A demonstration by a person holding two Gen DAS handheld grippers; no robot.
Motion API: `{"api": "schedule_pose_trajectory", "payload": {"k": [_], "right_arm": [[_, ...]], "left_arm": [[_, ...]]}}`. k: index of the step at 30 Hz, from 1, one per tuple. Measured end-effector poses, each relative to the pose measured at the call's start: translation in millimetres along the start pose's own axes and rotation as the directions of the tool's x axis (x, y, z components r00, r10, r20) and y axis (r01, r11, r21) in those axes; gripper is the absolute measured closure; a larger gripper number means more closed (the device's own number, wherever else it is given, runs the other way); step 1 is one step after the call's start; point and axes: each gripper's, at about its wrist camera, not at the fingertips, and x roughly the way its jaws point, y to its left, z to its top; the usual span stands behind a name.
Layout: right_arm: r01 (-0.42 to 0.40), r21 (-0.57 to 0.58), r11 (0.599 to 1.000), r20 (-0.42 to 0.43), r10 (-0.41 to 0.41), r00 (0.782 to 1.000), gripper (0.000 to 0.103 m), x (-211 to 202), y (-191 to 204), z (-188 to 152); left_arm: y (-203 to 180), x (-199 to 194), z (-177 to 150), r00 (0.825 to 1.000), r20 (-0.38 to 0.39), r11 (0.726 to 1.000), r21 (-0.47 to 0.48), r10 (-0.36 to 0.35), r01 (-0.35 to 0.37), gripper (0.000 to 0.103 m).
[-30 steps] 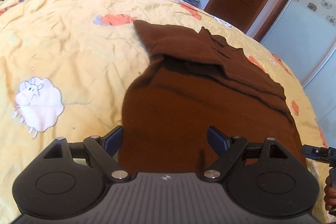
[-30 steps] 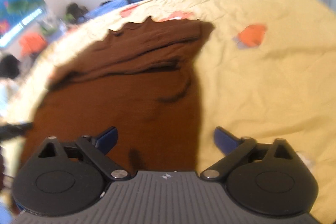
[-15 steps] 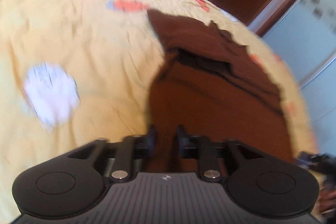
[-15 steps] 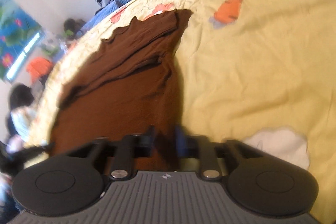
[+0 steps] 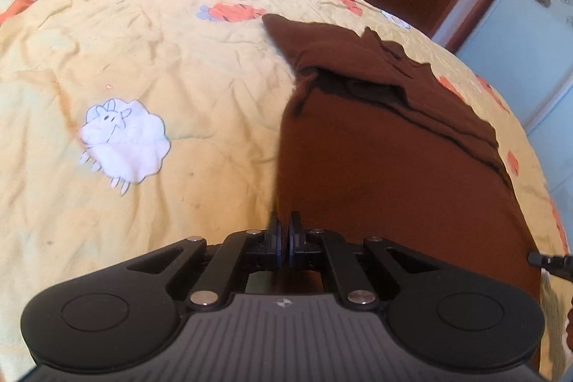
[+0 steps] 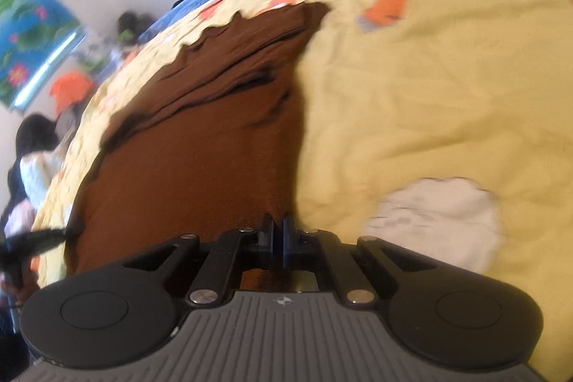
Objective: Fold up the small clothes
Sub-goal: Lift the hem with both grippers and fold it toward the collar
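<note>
The brown garment (image 5: 386,174) lies spread on the bed, on a yellow quilt (image 5: 179,67) printed with sheep, its far part already doubled over into rumpled layers toward the far edge of the bed. The left hand-held gripper (image 5: 284,233) has just been closing and now pinches the near left corner of the cloth, a thin ridge of brown fabric caught between its blue pads. The right hand-held gripper (image 6: 277,231) has likewise just closed, clamped on the near right corner, where the garment's edge meets the quilt.

With both near corners pinched, the step in hand looks like carrying this near edge over toward the far one. To do it well, lift both corners together and level, keeping the hem taut between them so the middle does not sag. Check that only the garment rises and not the quilt. Lay the edge squarely on the bunched far layers, which could do with smoothing first.
</note>
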Motion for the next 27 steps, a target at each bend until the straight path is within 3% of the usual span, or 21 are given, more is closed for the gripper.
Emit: {"api": "schedule_pose_trajectory", "payload": {"k": [1, 2, 4, 5, 6, 7, 10, 11, 12, 13, 14, 17, 19, 20, 21, 22, 23, 24, 25, 26, 27], "right_arm": [[-0.009, 0.014, 1.000, -0.001, 0.009, 1.000, 0.097, -1, 0, -2], [-0.017, 0.034, 0.999, -0.006, 0.017, 1.000, 0.089, -2, 1, -5], [-0.073, 0.082, 0.994, -0.031, 0.075, 0.997, 0.061, -8, 5, -12], [-0.114, 0.097, 0.989, -0.034, 0.118, 0.992, 0.031, -13, 7, -16], [-0.150, 0.109, 0.983, -0.038, 0.155, 0.987, 0.008, -15, 10, -22], [-0.185, 0.121, 0.975, -0.055, 0.192, 0.980, 0.003, -16, 12, -28], [-0.206, 0.094, 0.974, -0.077, 0.213, 0.974, 0.016, -14, 24, -41], [-0.189, 0.077, 0.979, -0.092, 0.195, 0.976, 0.041, -13, 27, -42], [-0.160, 0.063, 0.985, -0.122, 0.167, 0.978, 0.081, -8, 27, -42], [-0.113, 0.045, 0.993, -0.139, 0.119, 0.983, 0.094, -6, 25, -42], [-0.125, 0.043, 0.991, -0.122, 0.129, 0.984, 0.096, -9, 18, -42], [-0.138, 0.121, 0.983, -0.092, 0.149, 0.985, 0.096, -19, -2, -45], [-0.139, 0.152, 0.979, -0.095, 0.155, 0.983, 0.089, -23, -1, -49], [-0.159, 0.169, 0.973, -0.107, 0.178, 0.978, 0.076, -26, 1, -52], [-0.193, 0.183, 0.964, -0.120, 0.216, 0.969, 0.053, -27, 2, -56], [-0.235, 0.194, 0.952, -0.124, 0.262, 0.957, 0.040, -30, 5, -60], [-0.269, 0.201, 0.942, -0.125, 0.297, 0.947, 0.016, -32, 8, -64], [-0.293, 0.209, 0.933, -0.135, 0.325, 0.936, 0.009, -31, 12, -68], [-0.307, 0.216, 0.927, -0.156, 0.344, 0.926, 0.010, -28, 17, -73], [-0.303, 0.206, 0.930, -0.165, 0.339, 0.926, 0.019, -26, 22, -76], [-0.285, 0.182, 0.941, -0.178, 0.317, 0.932, 0.041, -25, 27, -78]], "left_arm": [[0, -3, -2, 1.000, -0.017, 1.000, -0.001, -0.017, 0.017, 0.099], [0, -6, -5, 0.998, -0.040, 0.999, -0.015, -0.040, 0.039, 0.098], [4, -10, -12, 0.988, -0.092, 0.991, -0.064, -0.123, 0.117, 0.088], [6, -12, -17, 0.980, -0.104, 0.983, -0.095, -0.170, 0.160, 0.077], [9, -15, -23, 0.971, -0.104, 0.971, -0.126, -0.214, 0.201, 0.071], [11, -17, -28, 0.964, -0.099, 0.962, -0.148, -0.246, 0.230, 0.066], [12, -20, -35, 0.967, -0.066, 0.960, -0.159, -0.244, 0.231, 0.068], [11, -20, -34, 0.976, -0.067, 0.969, -0.148, -0.209, 0.198, 0.088], [9, -20, -33, 0.986, -0.074, 0.983, -0.120, -0.150, 0.140, 0.100], [7, -19, -31, 0.989, -0.069, 0.988, -0.091, -0.134, 0.128, 0.099], [9, -20, -30, 0.989, -0.070, 0.988, -0.084, -0.132, 0.126, 0.099], [9, -24, -31, 0.986, -0.096, 0.988, -0.087, -0.133, 0.125, 0.098], [12, -25, -38, 0.970, -0.145, 0.976, -0.127, -0.197, 0.179, 0.097], [13, -24, -42, 0.952, -0.174, 0.962, -0.157, -0.250, 0.224, 0.090], [13, -26, -48, 0.938, -0.183, 0.947, -0.183, -0.295, 0.262, 0.085], [15, -29, -55, 0.928, -0.174, 0.934, -0.203, -0.330, 0.294, 0.072], [15, -32, -60, 0.920, -0.166, 0.923, -0.217, -0.356, 0.318, 0.062], [15, -34, -64, 0.914, -0.163, 0.915, -0.227, -0.372, 0.333, 0.059], [15, -36, -67, 0.913, -0.161, 0.913, -0.233, -0.376, 0.335, 0.059], [14, -39, -70, 0.917, -0.151, 0.915, -0.230, -0.371, 0.332, 0.061], [13, -40, -71, 0.922, -0.149, 0.922, -0.217, -0.357, 0.321, 0.065]]}}
